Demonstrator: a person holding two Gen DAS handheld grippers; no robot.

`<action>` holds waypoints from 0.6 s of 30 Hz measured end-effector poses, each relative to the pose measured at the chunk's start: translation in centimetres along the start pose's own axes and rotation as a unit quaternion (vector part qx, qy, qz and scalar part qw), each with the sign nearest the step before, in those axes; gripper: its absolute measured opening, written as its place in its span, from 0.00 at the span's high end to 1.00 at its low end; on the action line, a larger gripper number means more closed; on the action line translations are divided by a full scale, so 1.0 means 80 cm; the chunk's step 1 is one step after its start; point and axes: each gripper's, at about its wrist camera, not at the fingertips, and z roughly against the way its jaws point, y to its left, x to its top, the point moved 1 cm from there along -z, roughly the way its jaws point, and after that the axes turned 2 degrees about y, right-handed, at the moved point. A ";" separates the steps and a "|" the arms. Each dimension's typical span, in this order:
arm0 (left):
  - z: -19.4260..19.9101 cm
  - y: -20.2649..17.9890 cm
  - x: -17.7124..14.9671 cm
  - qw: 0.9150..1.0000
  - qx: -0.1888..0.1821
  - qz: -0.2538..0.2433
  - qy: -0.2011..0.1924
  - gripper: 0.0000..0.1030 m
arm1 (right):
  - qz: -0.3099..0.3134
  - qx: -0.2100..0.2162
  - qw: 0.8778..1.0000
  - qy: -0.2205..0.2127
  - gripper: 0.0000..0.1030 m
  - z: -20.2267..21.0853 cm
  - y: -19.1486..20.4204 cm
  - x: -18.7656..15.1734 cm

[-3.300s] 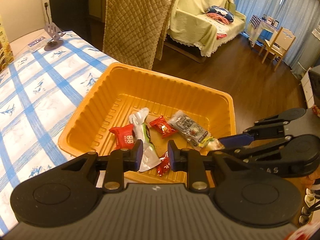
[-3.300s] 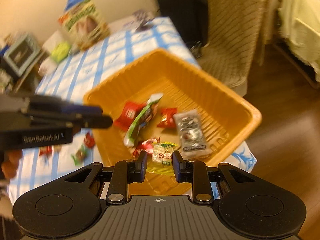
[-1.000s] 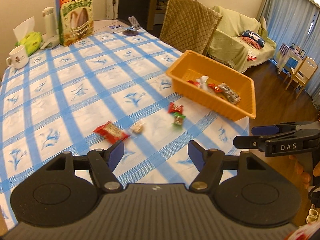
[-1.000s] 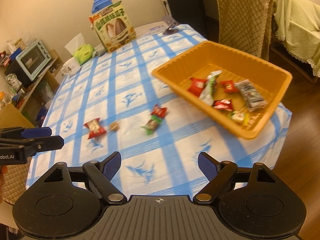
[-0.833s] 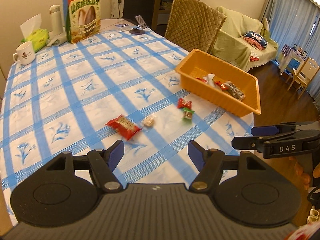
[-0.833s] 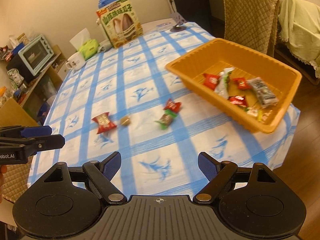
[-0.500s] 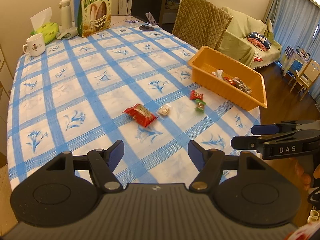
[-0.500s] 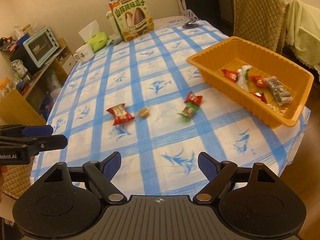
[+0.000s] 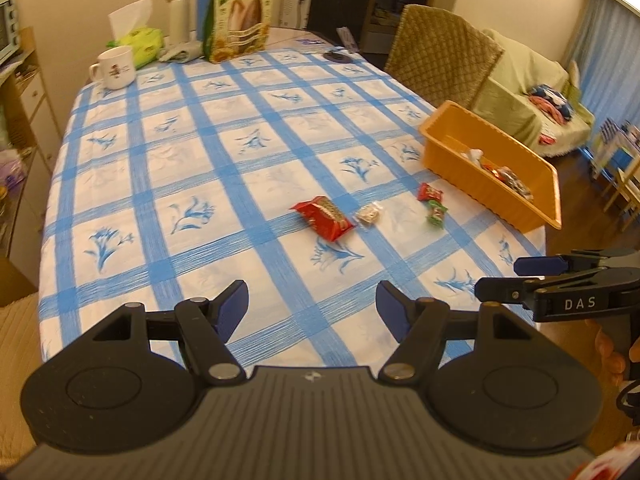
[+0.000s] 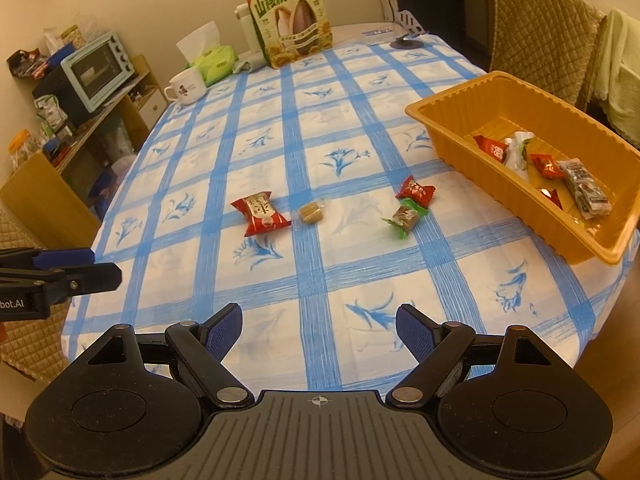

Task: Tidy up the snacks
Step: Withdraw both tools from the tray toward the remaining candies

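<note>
Right wrist view: several snacks lie inside the orange tray [image 10: 448, 114]; four wrapped snacks [image 10: 415, 191] remain on the table [image 10: 224, 132] beside it. Left gripper [image 9: 312, 306] and right gripper [image 10: 319, 330] fingers spread, empty.

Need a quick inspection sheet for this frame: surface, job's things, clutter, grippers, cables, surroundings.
Surface: table under a blue-checked cloth.
Job's things: orange tray at the table's right edge, several snacks inside; four loose on the cloth: large red packet, small brown candy, red candy, green-wrapped candy.
Clutter: seed box, mug, tissue pack, all at the far end.
Grippers: left gripper and right gripper open, empty, over the near edge.
Cables: nothing seen.
Surroundings: padded chair, toaster oven on a shelf.
</note>
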 end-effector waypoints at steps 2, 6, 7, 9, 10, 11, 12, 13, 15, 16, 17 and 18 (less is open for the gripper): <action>0.001 0.002 -0.001 1.000 0.009 0.010 0.000 0.34 | 0.006 0.003 1.000 0.003 0.19 -0.003 -0.003 0.003; 0.000 0.002 -0.002 0.999 0.027 0.033 -0.001 0.34 | 0.021 0.015 1.000 0.003 0.19 -0.007 -0.011 0.012; -0.001 0.001 -0.002 0.999 0.032 0.039 -0.002 0.34 | 0.024 0.017 1.000 0.004 0.19 -0.009 -0.014 0.014; -0.002 -0.001 -0.002 0.998 0.041 0.049 -0.005 0.34 | 0.029 0.021 0.999 0.006 0.19 -0.013 -0.021 0.019; -0.003 -0.002 -0.003 0.997 0.046 0.055 -0.006 0.34 | 0.030 0.021 0.999 0.007 0.19 -0.016 -0.025 0.021; -0.004 -0.003 -0.003 0.997 0.051 0.060 -0.006 0.34 | 0.031 0.020 0.999 0.008 0.19 -0.019 -0.029 0.023; -0.006 -0.004 -0.003 0.996 0.055 0.065 -0.005 0.34 | 0.030 0.019 0.999 0.008 0.19 -0.023 -0.034 0.026; -0.008 -0.004 -0.004 0.996 0.059 0.071 -0.004 0.34 | 0.029 0.019 0.999 0.008 0.19 -0.026 -0.040 0.028; -0.011 -0.006 -0.004 0.995 0.067 0.080 -0.003 0.34 | 0.025 0.016 1.000 0.009 0.19 -0.034 -0.051 0.033; -0.014 -0.006 -0.004 0.994 0.072 0.084 -0.003 0.34 | 0.022 0.014 1.000 0.009 0.19 -0.038 -0.057 0.036; -0.016 -0.007 -0.004 0.993 0.076 0.087 -0.002 0.34 | 0.021 0.013 1.000 0.008 0.19 -0.042 -0.062 0.039; -0.018 -0.007 -0.003 0.993 0.081 0.091 -0.002 0.34 | 0.021 0.012 1.000 0.007 0.19 -0.045 -0.066 0.042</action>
